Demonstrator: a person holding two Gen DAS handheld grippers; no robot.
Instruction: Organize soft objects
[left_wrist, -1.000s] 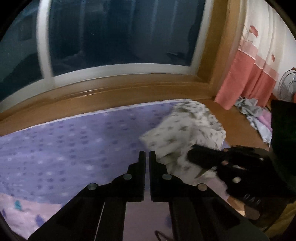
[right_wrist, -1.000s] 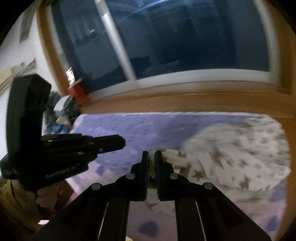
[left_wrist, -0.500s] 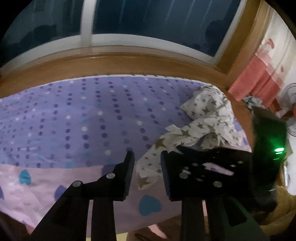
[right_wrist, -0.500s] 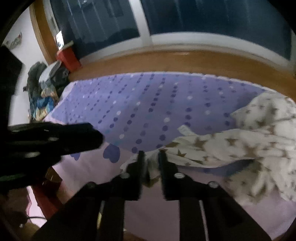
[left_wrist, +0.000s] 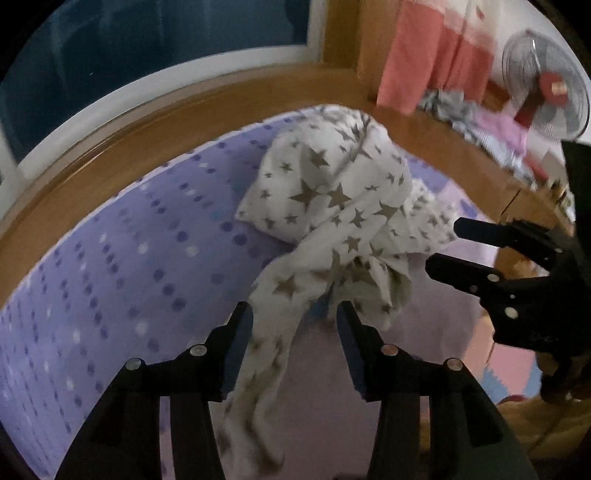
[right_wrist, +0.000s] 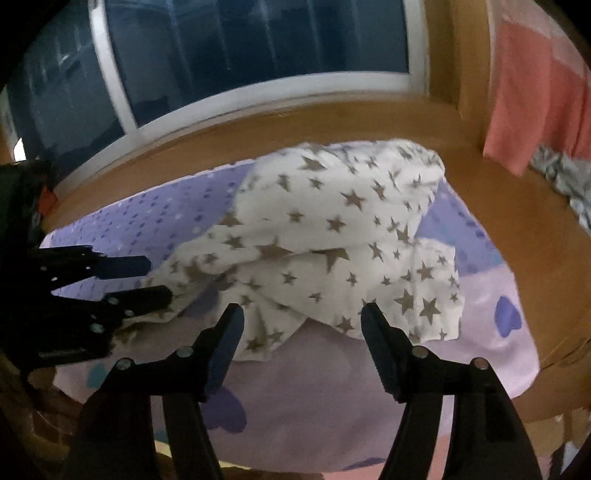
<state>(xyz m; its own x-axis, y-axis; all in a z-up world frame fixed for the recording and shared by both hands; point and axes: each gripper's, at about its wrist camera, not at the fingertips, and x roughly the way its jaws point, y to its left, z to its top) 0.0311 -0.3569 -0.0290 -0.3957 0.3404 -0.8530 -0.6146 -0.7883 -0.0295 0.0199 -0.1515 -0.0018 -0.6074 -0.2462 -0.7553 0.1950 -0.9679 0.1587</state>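
The white star-printed cloth (left_wrist: 332, 206) lies crumpled on the purple dotted bedsheet (left_wrist: 122, 266). A strip of it hangs unpinched between the left gripper (left_wrist: 294, 314)'s opening fingers. At three o'clock, the right gripper (right_wrist: 302, 314) is also opening.

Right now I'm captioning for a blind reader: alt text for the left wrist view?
A crumpled white star-print cloth lies on a purple dotted bedsheet, one end trailing between the opening left gripper, unpinched. The right gripper hovers beside it.

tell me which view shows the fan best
The left wrist view: the fan stands at the upper right, its round cage and red hub plain. The right wrist view does not show it at all.
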